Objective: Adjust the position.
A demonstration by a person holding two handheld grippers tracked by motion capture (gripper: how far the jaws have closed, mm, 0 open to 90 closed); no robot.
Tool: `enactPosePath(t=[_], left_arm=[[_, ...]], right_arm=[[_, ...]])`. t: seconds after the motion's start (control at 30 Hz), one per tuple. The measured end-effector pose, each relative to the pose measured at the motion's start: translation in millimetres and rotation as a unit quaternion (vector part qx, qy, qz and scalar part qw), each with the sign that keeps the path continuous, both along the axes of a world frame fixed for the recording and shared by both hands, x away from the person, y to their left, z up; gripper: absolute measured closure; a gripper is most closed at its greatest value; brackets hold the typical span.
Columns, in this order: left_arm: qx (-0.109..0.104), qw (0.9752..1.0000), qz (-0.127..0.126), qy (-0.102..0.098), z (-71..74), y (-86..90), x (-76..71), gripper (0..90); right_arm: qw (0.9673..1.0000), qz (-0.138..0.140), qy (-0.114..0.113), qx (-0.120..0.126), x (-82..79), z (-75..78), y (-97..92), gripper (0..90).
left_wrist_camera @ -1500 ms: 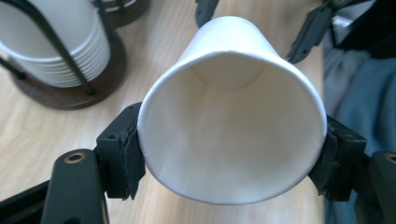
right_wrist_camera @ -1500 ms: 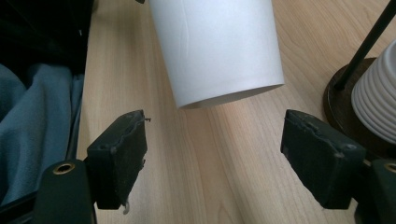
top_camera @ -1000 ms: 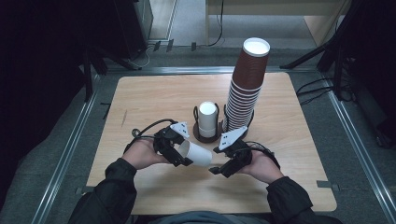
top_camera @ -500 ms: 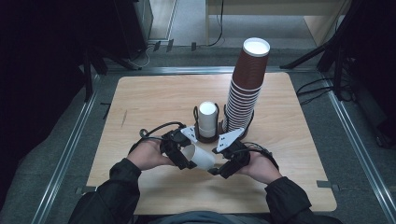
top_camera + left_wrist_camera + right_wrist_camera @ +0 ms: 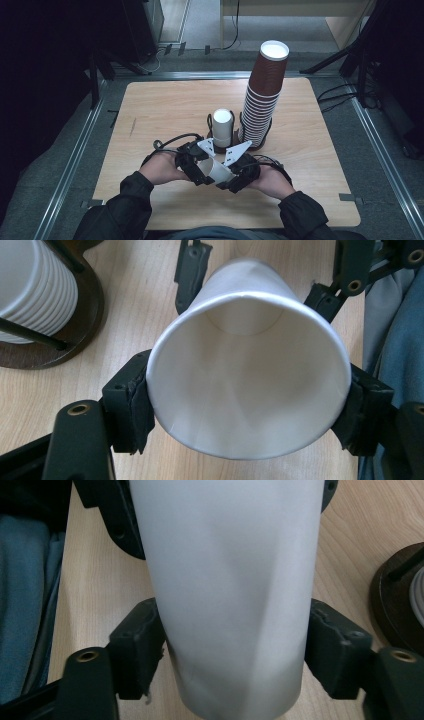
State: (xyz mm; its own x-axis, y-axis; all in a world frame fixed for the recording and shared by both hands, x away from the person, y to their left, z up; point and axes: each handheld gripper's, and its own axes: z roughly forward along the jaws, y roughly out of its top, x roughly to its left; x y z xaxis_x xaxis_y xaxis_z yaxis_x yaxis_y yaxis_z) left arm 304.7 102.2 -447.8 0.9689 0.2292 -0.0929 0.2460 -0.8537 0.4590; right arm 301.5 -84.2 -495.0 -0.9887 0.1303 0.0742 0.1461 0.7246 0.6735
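Note:
A white paper cup [image 5: 218,173] lies on its side just above the table [image 5: 150,115], held between both grippers. My left gripper [image 5: 199,171] is shut on the cup's open rim [image 5: 245,385], and its pads [image 5: 134,410] squeeze the mouth into an oval; its jaws have just eased open a little. My right gripper [image 5: 234,176] has just been closing on the cup's narrower end [image 5: 230,580], where both pads [image 5: 145,645] now touch the wall.
A tall stack of brown cups [image 5: 262,100] stands in a wire holder right of centre. Beside it is a short stack of white cups [image 5: 221,125] on a dark round base [image 5: 85,305]. The table's near edge lies just under the person's sleeves.
The left hand has edged to the right, closer to the right gripper. The cup stays between the two grippers above the table.

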Motion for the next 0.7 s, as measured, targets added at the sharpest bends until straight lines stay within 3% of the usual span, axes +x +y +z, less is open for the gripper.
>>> enactPosePath(t=[0.27,0.47,0.7], left_arm=[[0.003,1.0000,-0.002,0.001,-1.7,-0.1,-0.2,19.3],[-0.016,0.9998,0.010,0.000,0.1,5.6,1.3,10.0],[-0.050,0.9984,0.027,0.002,1.9,23.1,4.2,10.1]], right_arm=[[0.9999,0.013,-0.006,-0.004,-0.9,-0.7,0.9,32.7],[1.0000,0.005,-0.008,0.000,1.4,2.3,-3.1,32.5],[0.9998,-0.010,-0.007,0.012,5.5,6.7,-13.0,32.4]])
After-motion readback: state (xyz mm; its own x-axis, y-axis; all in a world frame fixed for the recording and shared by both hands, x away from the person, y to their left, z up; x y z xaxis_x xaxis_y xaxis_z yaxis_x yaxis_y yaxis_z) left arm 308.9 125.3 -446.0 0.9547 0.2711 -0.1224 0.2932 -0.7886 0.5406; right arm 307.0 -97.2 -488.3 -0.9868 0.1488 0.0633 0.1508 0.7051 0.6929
